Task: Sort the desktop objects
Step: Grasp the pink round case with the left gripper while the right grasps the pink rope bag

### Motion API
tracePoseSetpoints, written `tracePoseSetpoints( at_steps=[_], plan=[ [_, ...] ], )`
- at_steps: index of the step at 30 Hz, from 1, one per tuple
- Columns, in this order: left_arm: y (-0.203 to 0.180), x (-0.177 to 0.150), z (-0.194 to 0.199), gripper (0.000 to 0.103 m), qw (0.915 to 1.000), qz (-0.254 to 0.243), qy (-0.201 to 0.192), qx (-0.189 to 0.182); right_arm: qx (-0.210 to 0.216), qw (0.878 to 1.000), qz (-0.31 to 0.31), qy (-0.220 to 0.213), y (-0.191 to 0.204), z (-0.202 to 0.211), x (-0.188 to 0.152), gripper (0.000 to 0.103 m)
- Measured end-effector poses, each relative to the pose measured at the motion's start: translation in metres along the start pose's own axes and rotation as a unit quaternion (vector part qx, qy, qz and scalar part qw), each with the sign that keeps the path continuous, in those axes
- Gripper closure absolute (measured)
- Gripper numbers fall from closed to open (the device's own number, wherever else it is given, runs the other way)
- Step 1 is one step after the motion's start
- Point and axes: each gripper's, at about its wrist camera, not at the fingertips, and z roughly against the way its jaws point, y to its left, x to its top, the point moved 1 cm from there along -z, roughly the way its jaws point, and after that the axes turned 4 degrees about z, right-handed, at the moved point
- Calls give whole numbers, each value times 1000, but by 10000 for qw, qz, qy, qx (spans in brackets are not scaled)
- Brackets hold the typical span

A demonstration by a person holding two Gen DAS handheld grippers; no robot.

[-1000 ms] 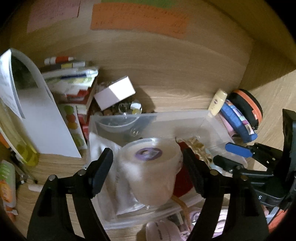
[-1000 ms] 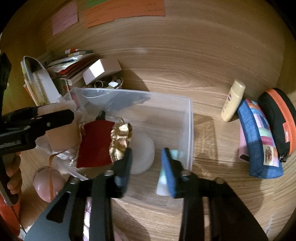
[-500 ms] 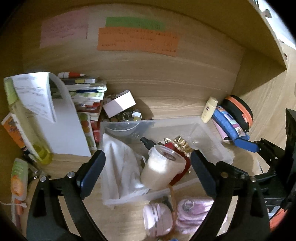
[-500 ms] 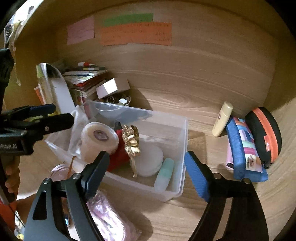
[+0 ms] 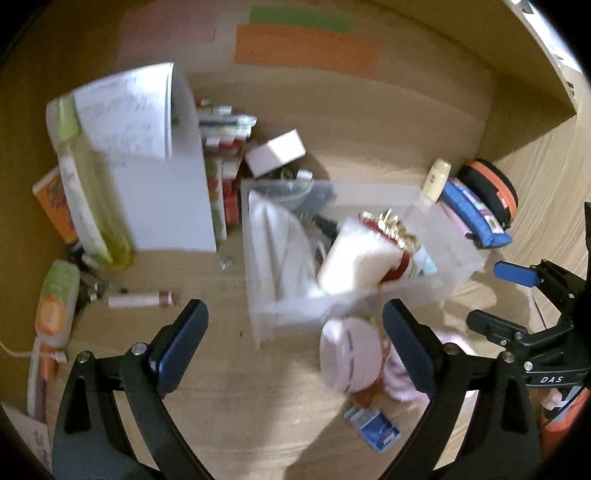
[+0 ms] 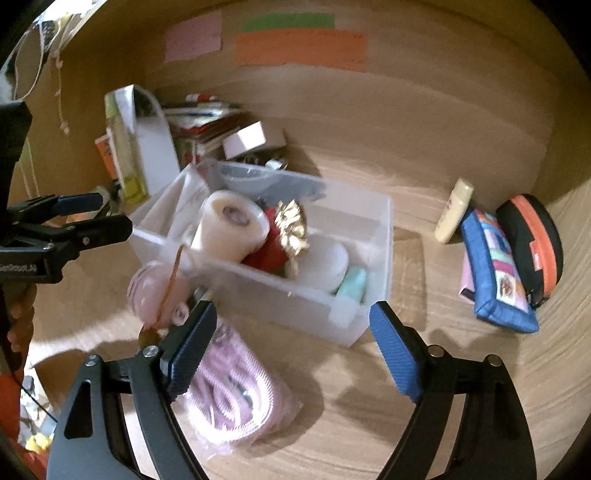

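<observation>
With both the left gripper [image 5: 293, 345] and right gripper [image 6: 291, 349] spread wide and empty, the frosted cup [image 6: 231, 225] is leaning against the clear plastic bin's [image 6: 384, 254] near wall and is risking tipping out onto the pink jar [image 6: 153, 291] just outside that wall.

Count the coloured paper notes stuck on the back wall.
3: a pink note at left, a green note to its right, and an orange note directly below the green one. None seems hidden.

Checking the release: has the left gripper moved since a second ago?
Yes. The left gripper has backed out of the clear bin, jaws wide open, leaving the cream jar inside.
</observation>
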Motion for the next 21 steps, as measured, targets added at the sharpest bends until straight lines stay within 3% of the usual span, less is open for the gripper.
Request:
tracePoseSetpoints(
  at_steps=[14, 21],
  plan=[
    [-14, -32, -39, 6, 9973, -25, 670, -302, 423, 9970, 375, 536, 27, -17, -32, 20],
    [-9, -37, -65, 6, 9947, 121, 995, -250, 593, 9940, 587, 705, 35, -26, -37, 20]
  ],
)
